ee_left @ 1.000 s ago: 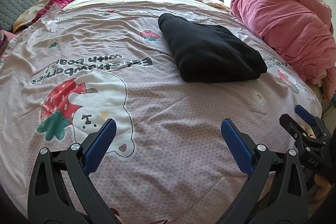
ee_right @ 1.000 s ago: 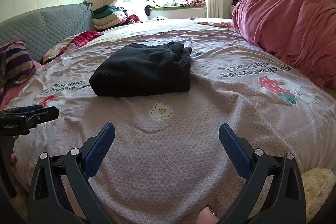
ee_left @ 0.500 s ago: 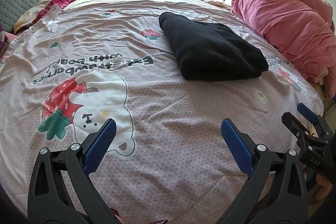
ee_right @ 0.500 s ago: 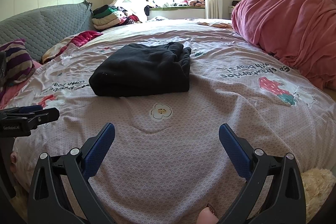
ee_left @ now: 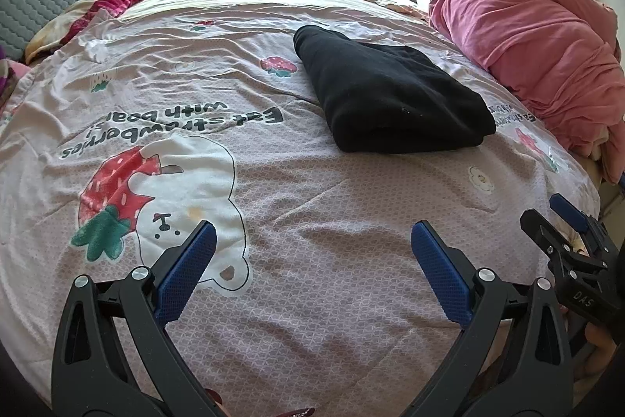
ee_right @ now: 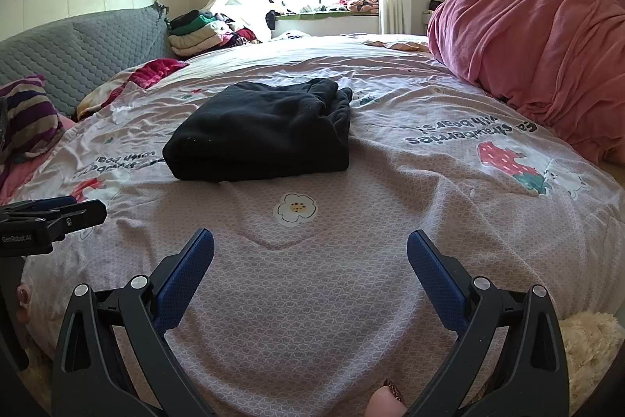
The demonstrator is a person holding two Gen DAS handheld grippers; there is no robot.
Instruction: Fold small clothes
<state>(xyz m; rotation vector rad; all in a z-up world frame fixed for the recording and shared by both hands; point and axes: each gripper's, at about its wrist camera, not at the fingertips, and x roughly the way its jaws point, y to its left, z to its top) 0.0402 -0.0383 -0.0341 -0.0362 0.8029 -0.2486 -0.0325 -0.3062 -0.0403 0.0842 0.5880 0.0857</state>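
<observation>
One folded black fleece garment (ee_left: pixel 394 100) looks soft, thick and light; best pinched at its doubled near edge. Both grippers' fingers (ee_left: pixel 187 268) (ee_right: pixel 433 276) gape empty.

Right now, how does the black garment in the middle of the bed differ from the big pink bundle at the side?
The black garment is folded into a flat, neat rectangle; the pink bundle is a loose, crumpled heap. The black garment is low and small; the pink bundle is far bulkier and taller. The garment lies mid-bed, the bundle at the edge. Both rest on the strawberry-print sheet, untouched by either gripper.
</observation>
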